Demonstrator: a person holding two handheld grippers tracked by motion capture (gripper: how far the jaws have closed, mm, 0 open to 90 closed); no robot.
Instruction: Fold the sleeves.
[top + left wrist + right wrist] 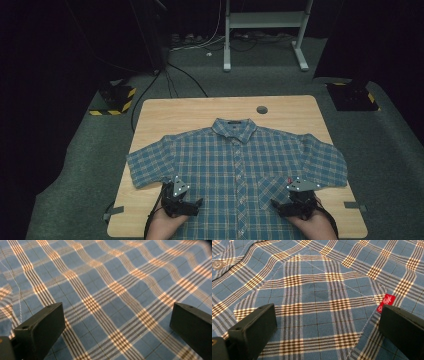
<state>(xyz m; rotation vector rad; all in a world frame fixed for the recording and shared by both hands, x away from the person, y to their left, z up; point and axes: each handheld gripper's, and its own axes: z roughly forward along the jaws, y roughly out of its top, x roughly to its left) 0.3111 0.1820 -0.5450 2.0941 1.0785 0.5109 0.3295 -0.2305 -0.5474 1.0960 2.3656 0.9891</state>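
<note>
1. left gripper (181, 204) sits low over the shirt's front panel on the person's left side, near the hem, with the person's left hand (165, 227) coming in from the bottom edge of the high view
2. its own camera shows both black jaws spread wide, nothing but flat plaid cloth between them, and nothing pinched
3. right gripper (295, 204) is over the other front panel, held in the right hand (312, 227), about level with the left one
4. jaws on that one are wide apart too, not holding anything
5. in the right gripper view the chest pocket (312, 307) lies right between the jaws, with a little red tag (386, 302) stitched on its edge just beside the jaw at the right of that view
6. also a button (217, 264) on the placket up in the top left corner of that same view
7. the shirt (235, 165) itself is a blue and tan plaid short-sleeve, spread flat and face up on the wooden table (165, 112), buttoned, collar (235, 125) pointing away from the person and both sleeves stretched out sideways
8. the hem hangs at the near edge of the table, between the two hands
9. can't tell if the jaw tips actually touch the fabric or just hover right over it
</note>
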